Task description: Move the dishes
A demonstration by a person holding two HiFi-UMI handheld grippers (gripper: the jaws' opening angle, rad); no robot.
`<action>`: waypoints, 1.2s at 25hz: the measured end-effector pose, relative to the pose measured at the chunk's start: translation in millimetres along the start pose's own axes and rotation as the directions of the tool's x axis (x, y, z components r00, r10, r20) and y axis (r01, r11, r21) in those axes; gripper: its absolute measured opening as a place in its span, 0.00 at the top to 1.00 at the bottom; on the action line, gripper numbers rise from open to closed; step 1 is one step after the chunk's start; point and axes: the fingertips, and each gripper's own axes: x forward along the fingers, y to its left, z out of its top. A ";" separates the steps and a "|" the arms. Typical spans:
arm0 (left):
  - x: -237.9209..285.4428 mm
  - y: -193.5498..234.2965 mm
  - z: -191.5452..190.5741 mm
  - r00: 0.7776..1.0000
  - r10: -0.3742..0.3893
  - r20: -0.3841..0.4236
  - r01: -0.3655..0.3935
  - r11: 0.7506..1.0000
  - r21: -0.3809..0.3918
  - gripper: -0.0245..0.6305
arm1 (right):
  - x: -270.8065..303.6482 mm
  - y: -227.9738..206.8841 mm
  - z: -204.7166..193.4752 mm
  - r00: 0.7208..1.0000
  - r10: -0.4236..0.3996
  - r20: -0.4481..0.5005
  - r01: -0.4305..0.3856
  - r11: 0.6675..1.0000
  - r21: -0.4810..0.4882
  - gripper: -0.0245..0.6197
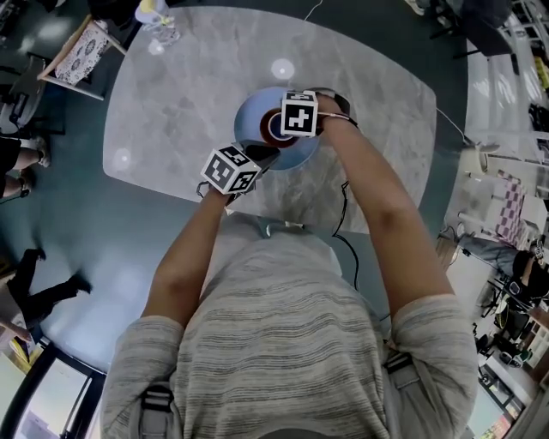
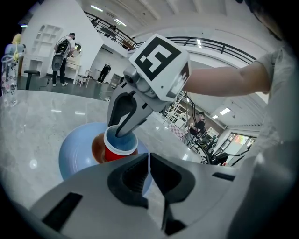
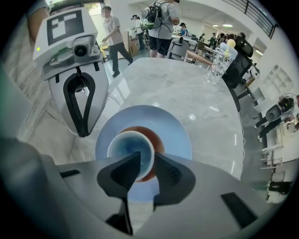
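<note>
This looks like a large open office or lab hall, not a home. Far beyond the right gripper [image 3: 145, 161], a person with a backpack [image 3: 161, 18] stands among desks [image 3: 194, 56]. A black office chair [image 3: 240, 58] is off to that gripper's right, past the grey marble-look table [image 3: 187, 93]. Far to the left of the left gripper [image 2: 149, 161] stands a white shelf unit [image 2: 44, 35]. High above it run a balcony railing [image 2: 219, 46] and strip lights [image 2: 97, 8].

In the head view the right tool's [image 3: 147, 154] marker cube [image 1: 299, 113] is covering most of the cup [image 1: 274, 130], which is hiding a brown dish [image 2: 97, 149], perhaps a saucer; the left tool [image 2: 148, 154] is blocking the plate's [image 1: 249, 111] near edge.
</note>
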 end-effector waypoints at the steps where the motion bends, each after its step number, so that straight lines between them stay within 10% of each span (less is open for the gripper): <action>1: 0.1 -0.6 0.4 1.000 0.000 0.000 0.000 1.000 0.001 0.92 | -0.4 1.5 -1.6 1.000 0.006 0.002 -0.006 1.000 0.014 0.79; 15: 0.2 -8.1 9.4 1.000 0.008 0.010 -0.008 1.000 0.014 0.92 | -39.8 -2.6 -1.3 0.960 -0.154 0.234 0.102 0.970 0.222 0.78; 30: -9.1 -44.4 20.9 0.995 0.027 0.094 -0.028 1.000 0.004 0.92 | -97.7 70.1 -6.0 0.727 -0.429 0.536 0.077 0.827 0.557 0.91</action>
